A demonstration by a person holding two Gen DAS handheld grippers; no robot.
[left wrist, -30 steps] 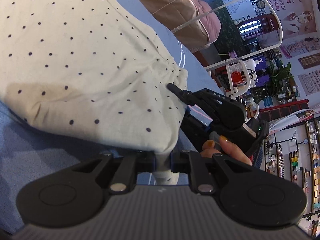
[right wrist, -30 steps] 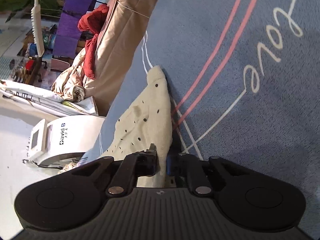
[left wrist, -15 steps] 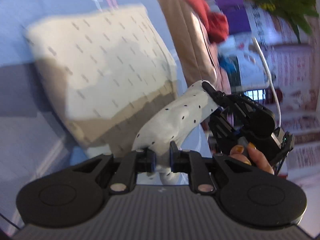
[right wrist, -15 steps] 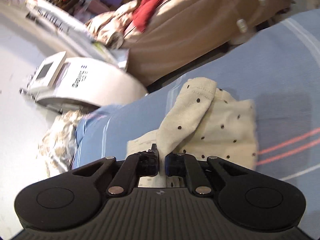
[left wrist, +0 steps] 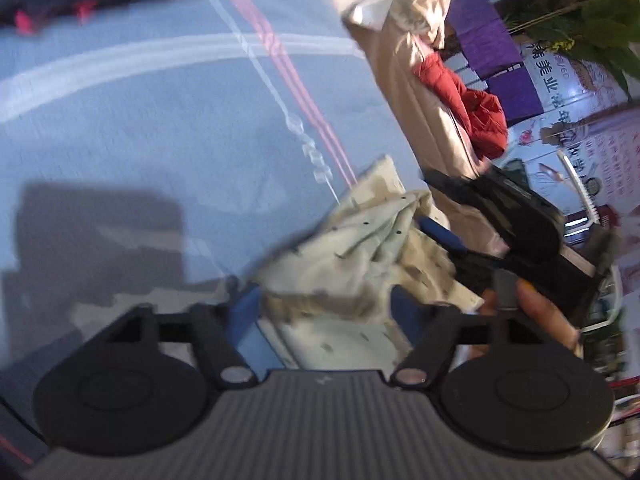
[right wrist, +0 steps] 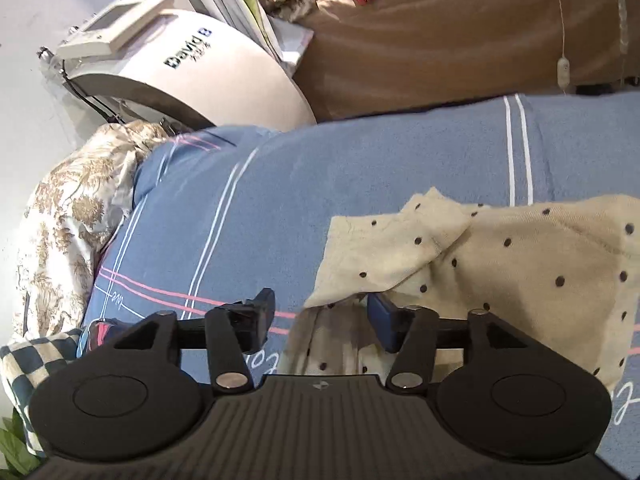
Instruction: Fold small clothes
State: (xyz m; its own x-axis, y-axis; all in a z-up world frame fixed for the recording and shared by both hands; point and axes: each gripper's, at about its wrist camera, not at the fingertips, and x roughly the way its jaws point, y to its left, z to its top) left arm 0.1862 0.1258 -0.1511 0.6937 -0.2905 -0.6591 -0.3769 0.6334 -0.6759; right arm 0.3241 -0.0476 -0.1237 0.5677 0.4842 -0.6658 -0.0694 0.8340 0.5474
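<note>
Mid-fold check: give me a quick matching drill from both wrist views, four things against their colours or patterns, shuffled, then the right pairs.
Things:
1. garment
2. bedsheet
3. jacket
4. machine

Looks:
A. white, marked "David"
B. red
C. cream with dark dots
D. blue with white and pink lines

Pairs: 1-C, 2-D, 3-B, 4-A

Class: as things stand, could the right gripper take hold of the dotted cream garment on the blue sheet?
Probably yes. The right gripper, jaws opening, sits right at the dotted garment, whose edge lies loose between its fingers on the blue sheet; nothing blocks it.
</note>
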